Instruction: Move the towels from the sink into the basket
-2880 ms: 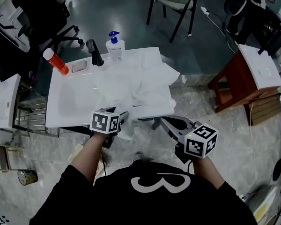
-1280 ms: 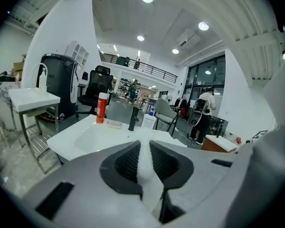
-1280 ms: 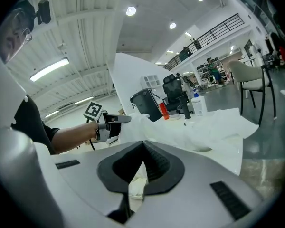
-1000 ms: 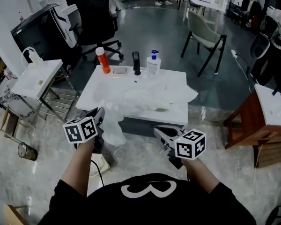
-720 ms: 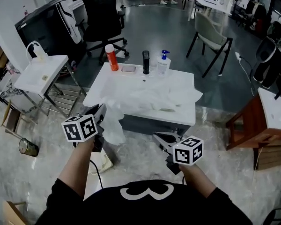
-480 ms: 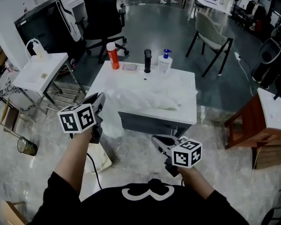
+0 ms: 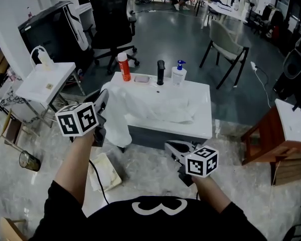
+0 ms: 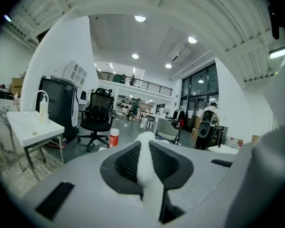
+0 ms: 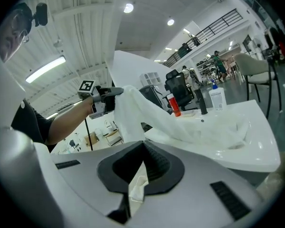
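A white sink stands ahead with white towels heaped in its basin. My left gripper is raised at the sink's left front corner and is shut on a white towel. That towel hangs below the jaws and stretches back to the heap. In the left gripper view the towel runs between the closed pads. The right gripper view shows the same towel and my left gripper. My right gripper hovers low before the sink, its jaws shut. A pale basket sits on the floor, lower left.
An orange bottle, a black faucet and a soap dispenser line the sink's back edge. A white side table stands left, a brown stool right, with chairs behind.
My left gripper has risen with the towel, lifting it off the sink's front left edge so it hangs higher. The right gripper has shifted only a little in front of the sink.
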Motion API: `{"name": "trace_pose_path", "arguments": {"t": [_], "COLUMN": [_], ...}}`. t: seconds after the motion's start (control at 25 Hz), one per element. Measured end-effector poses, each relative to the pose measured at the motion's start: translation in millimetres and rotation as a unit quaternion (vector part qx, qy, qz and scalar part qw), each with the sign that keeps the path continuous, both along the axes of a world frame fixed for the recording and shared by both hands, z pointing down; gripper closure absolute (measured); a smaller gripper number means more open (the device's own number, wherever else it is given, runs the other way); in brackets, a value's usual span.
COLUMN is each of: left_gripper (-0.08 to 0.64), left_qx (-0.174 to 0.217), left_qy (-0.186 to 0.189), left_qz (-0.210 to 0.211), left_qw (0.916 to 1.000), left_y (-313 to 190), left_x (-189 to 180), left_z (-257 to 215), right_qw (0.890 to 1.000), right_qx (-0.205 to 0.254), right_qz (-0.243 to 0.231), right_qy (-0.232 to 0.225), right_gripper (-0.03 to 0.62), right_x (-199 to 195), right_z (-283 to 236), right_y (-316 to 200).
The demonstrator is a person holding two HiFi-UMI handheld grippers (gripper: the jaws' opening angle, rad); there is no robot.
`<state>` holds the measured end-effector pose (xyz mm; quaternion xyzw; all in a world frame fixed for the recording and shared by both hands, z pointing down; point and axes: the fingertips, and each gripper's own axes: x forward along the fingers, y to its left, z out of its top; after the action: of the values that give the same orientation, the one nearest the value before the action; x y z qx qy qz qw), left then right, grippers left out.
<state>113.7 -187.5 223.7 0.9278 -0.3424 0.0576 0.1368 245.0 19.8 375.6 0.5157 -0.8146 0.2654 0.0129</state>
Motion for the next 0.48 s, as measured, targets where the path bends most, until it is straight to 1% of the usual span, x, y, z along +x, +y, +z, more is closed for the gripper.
{"name": "trace_pose_path", "arguments": {"t": [0.16,0.28,0.36,0.48], "left_gripper": [0.509,0.511,0.511,0.511], "left_qx": [0.024,0.054,0.076,0.105], "left_qy": [0.017,0.029,0.036,0.052], "left_qz": [-0.008,-0.011,-0.016,-0.032], "left_qw": [0.9995,0.9980,0.9963,0.9926], "left_y": [-6.0,-8.7,-10.3,-13.3], "left_x": [-12.6,-22.1,-34.9,-65.2], "left_z": [-31.0,-58.6,-76.1,-103.1], "right_qw": [0.999,0.999,0.998,0.997], "right_qx": [0.026,0.039,0.043,0.051], "right_qz": [-0.008,-0.014,-0.020,-0.029], "right_qy": [0.023,0.033,0.039,0.049], "right_gripper": [0.589,0.589,0.589,0.589], "right_x": [-6.7,-13.9,-21.4,-35.9], "right_z": [-24.5,-36.5,-42.1,-52.4], "right_y": [-17.9,-30.8,-37.7,-46.6]}}
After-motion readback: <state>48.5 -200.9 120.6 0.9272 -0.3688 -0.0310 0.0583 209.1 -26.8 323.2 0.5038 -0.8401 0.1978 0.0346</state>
